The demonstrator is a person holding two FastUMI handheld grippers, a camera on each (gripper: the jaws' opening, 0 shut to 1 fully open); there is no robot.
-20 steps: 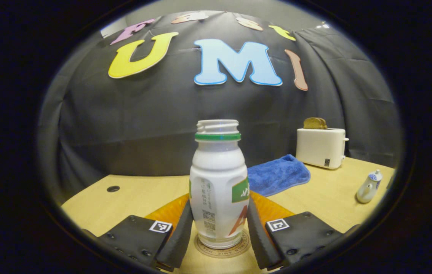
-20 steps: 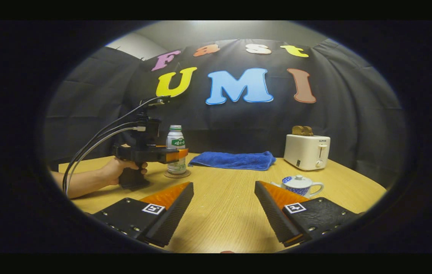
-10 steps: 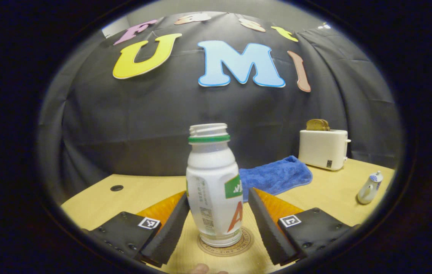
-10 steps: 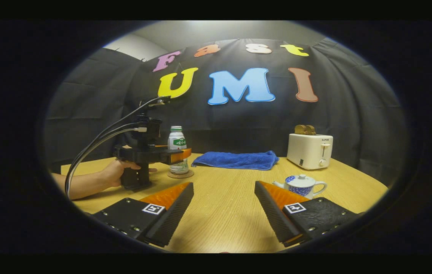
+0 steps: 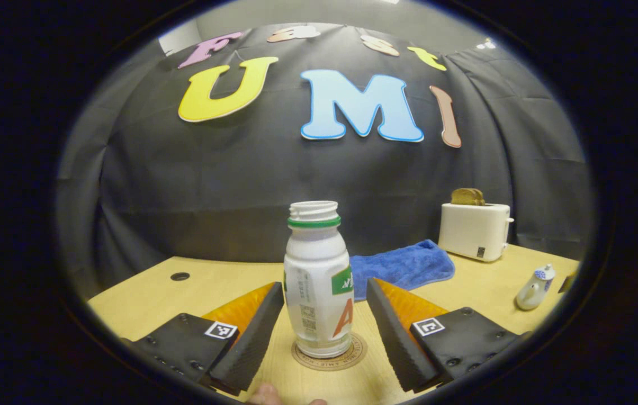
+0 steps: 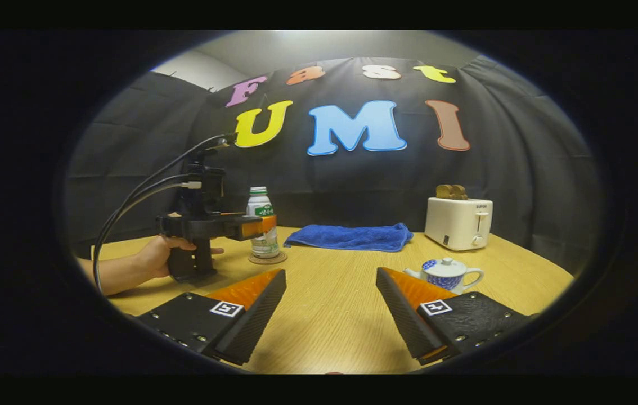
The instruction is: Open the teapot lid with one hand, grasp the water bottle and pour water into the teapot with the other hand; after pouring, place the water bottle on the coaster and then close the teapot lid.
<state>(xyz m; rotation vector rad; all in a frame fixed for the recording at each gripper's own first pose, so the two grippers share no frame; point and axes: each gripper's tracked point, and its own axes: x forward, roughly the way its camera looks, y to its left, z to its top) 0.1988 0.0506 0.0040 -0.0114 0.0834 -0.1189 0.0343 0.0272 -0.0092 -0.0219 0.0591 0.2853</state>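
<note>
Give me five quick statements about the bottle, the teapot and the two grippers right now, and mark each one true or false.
1. The water bottle stands upright on the coaster. True.
2. The left gripper is clamped on the bottle. False: its fingers stand open, with a gap on each side of the bottle.
3. The teapot has its lid on. True.
4. The right gripper holds the teapot lid. False: it is open and holds nothing; the teapot sits beyond it.
5. The bottle has a cap on. False: its threaded neck is bare and open.
</note>
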